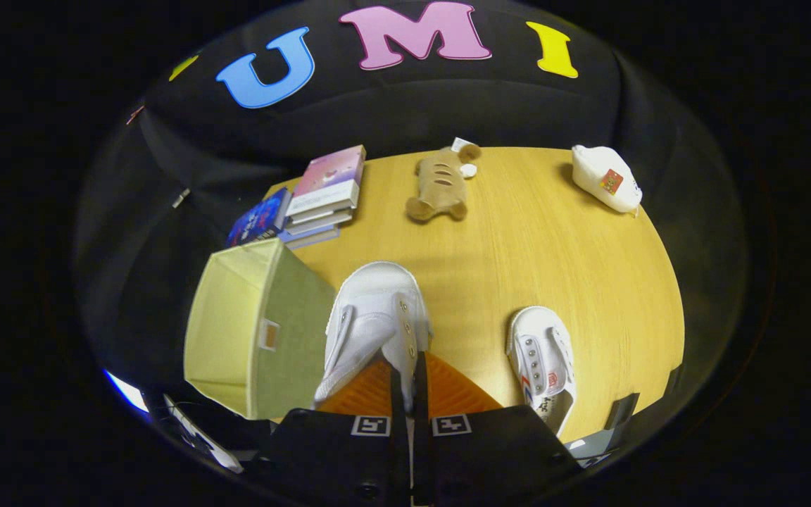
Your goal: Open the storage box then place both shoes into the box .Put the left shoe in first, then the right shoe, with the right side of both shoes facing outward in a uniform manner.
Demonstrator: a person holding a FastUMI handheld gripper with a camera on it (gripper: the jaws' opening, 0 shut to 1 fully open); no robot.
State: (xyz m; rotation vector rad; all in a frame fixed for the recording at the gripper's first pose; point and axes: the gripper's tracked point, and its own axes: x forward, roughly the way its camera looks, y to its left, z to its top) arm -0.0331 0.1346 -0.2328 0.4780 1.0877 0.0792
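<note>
**White canvas shoe pinched thin, box mouth just to the left**

White canvas hangs from my gripper [409, 380], its fingers nearly closed on the edge of the held shoe [377, 317], above the table [553, 246]. The storage box [254, 331] stands open just left; the second shoe [543, 362] lies to the right. The narrow hold could let the shoe swing or slip. I cannot tell which shoe is the left; the box's inside is hidden.
</note>
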